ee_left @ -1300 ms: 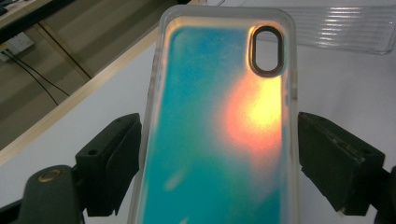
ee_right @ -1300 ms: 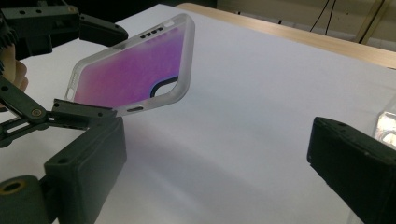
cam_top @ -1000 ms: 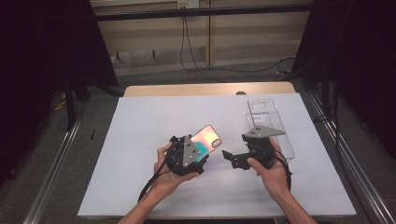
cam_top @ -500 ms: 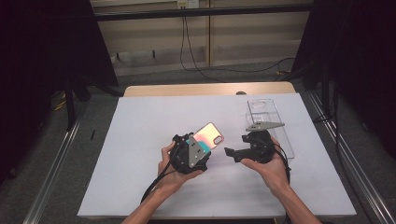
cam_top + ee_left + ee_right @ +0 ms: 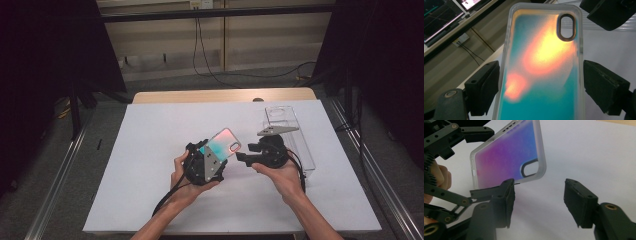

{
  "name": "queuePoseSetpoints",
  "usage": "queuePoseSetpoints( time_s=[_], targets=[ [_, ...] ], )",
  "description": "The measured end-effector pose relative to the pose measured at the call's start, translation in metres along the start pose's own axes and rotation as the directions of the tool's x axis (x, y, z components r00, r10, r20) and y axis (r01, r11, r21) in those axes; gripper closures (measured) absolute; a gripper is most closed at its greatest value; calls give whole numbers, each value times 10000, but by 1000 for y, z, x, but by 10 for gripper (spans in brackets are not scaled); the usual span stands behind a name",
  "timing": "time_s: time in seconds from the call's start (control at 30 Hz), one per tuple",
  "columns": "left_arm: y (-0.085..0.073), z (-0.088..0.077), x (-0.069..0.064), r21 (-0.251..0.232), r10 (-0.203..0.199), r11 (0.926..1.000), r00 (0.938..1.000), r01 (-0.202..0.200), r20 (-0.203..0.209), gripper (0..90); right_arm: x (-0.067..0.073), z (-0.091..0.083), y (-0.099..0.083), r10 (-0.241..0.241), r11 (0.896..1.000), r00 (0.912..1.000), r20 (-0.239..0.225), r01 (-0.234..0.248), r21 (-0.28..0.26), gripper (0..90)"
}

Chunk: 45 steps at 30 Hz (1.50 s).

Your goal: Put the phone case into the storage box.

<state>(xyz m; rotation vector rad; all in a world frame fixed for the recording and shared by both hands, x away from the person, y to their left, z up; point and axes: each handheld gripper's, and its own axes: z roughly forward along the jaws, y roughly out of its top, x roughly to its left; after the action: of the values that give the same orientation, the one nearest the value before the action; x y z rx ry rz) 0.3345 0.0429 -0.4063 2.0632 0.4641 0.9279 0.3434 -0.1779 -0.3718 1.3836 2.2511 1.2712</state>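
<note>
At frame centre, the phone case (image 5: 223,143) was held between the jaws of the left gripper (image 5: 206,162), though contact could not be confirmed. The right gripper (image 5: 539,202) was spread wide, empty, just beside the case's camera cutout.

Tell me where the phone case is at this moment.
In the high view, the phone case is near the table's middle, held in the left hand-held gripper, with the right hand-held gripper beside it.

Iridescent translucent phone case (image 5: 223,142) tilted upward, lifted above the table.
</note>
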Motion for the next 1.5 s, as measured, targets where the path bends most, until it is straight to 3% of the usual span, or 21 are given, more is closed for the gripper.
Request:
queuePoseSetpoints(
  time_s=[0.17, 0.43, 0.63, 1.13, 1.27, 1.33, 1.5],
  targets=[
    [1, 2, -1, -104, 95, 9999, 9998, -97, -152, 167, -2, 2, 4, 435, 9990, 9991, -13, -435, 23, 542],
    [2, 3, -5, -206, 328, 9992, 9985, -337, -439, 167, -1, 5, 8, 781, 9966, 9969, -5, -780, 270, 610],
    [2, 4, -9, -138, 484, 9987, 9981, -490, -386, 166, -4, 11, 9, 1280, 9907, 9915, -234, -1267, 500, 651],
    [1, 6, -13, -119, 795, 9967, 9953, -803, -546, 167, -7, 17, 9, 2174, 9741, 9747, -517, -2133, 749, 639],
    [-1, 8, -13, -29, 783, 9969, 9951, -786, -604, 167, -9, 20, 8, 2669, 9617, 9616, -632, -2616, 817, 661],
    [-2, 8, -12, -3, 712, 9975, 9957, -713, -595, 167, -10, 22, 8, 3027, 9517, 9502, -740, -2970, 782, 677],
    [-6, 10, -10, 92, 611, 9981, 9960, -606, -659, 170, -9, 25, 9, 3409, 9395, 9354, -944, -3353, 707, 743]
  ],
)
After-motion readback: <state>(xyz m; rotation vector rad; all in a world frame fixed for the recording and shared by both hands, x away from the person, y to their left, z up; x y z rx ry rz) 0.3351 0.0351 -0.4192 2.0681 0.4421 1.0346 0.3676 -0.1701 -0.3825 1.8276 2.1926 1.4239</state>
